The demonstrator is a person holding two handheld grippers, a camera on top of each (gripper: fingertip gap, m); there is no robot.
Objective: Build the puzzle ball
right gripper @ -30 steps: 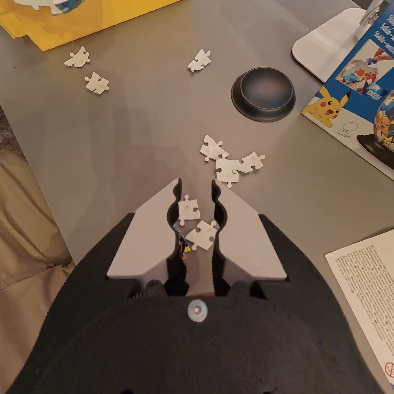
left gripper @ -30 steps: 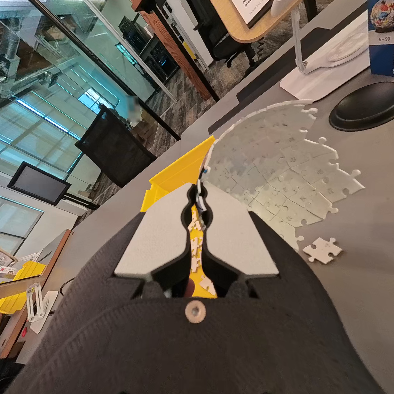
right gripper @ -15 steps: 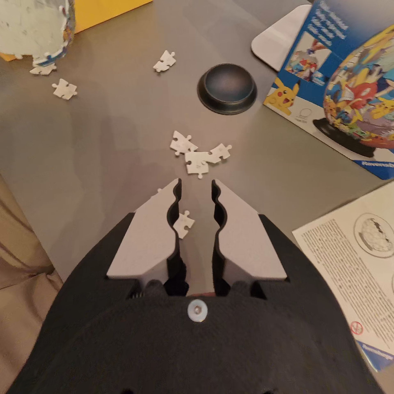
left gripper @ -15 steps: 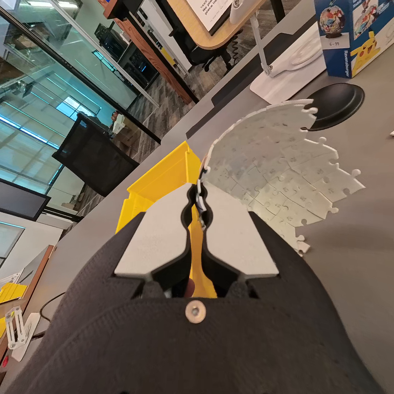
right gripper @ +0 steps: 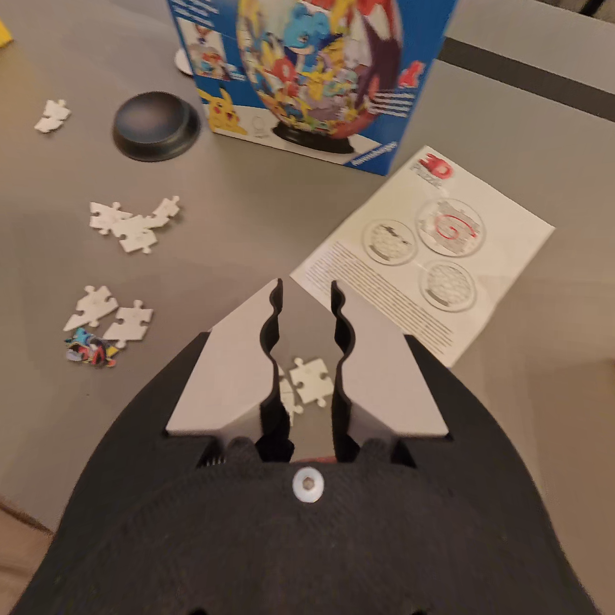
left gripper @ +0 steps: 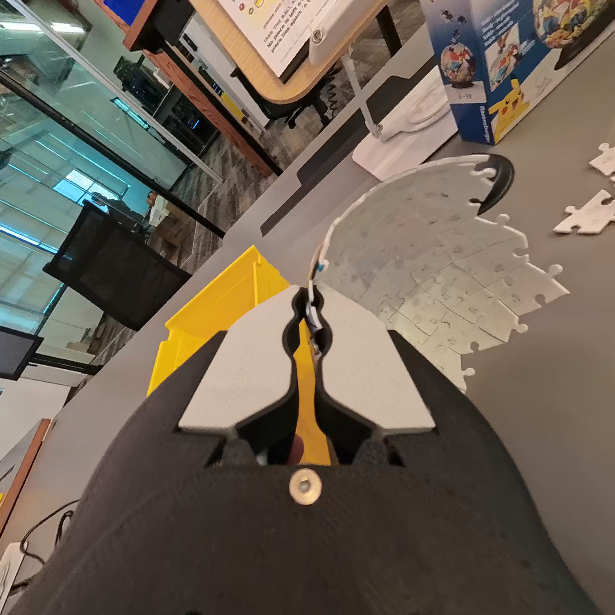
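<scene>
Leftmost, the left gripper [left gripper: 307, 294] is rolled hard to one side, so the grey counter [left gripper: 549, 416] runs as a steep diagonal in its view. Its grey fingers [left gripper: 246, 362] are clenched on the rim of the curved white shell of joined puzzle pieces [left gripper: 432, 266], which fans out to the right with its pale inner side facing the camera. A yellow plastic bin [left gripper: 219, 309] sits just behind the fingertips, and the black round stand [left gripper: 499, 186] peeks out past the shell's far edge.

Further right, the right gripper [right gripper: 306, 286] points down at the counter [right gripper: 299, 213], its fingers [right gripper: 233, 366] released and grasping nothing. A loose white puzzle piece [right gripper: 311, 381] lies on the counter between them. More loose pieces [right gripper: 133, 226] lie to their left, a white instruction sheet [right gripper: 432, 253] to their right, and the blue puzzle box [right gripper: 309, 73] stands beyond.
</scene>
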